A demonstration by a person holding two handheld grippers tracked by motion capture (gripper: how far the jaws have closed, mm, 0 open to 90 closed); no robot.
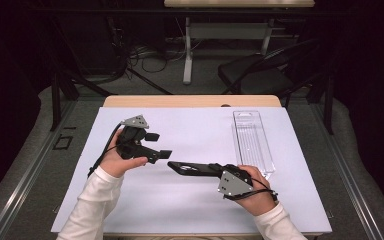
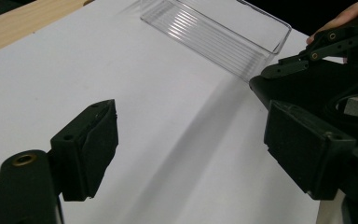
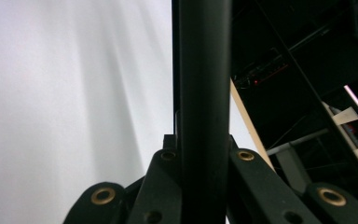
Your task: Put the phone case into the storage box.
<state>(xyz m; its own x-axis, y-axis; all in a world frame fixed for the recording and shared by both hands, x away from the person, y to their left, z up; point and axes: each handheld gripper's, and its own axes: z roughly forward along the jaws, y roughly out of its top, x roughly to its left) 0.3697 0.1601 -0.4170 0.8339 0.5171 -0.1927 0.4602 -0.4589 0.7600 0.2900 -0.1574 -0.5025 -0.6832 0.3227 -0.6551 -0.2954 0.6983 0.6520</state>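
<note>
Here, left tongs [image 1: 158,145] released, right tongs [image 1: 207,169] grasping one black case [image 1: 186,167], one clear tray [image 1: 252,141].

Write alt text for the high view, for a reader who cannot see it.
Seen from above, a person in white sleeves works at a white-covered table: the right gripper clamps a flat black object held level, while the left gripper, jaws open and empty, points at its free end. A clear plastic tray lies at the right.
</note>
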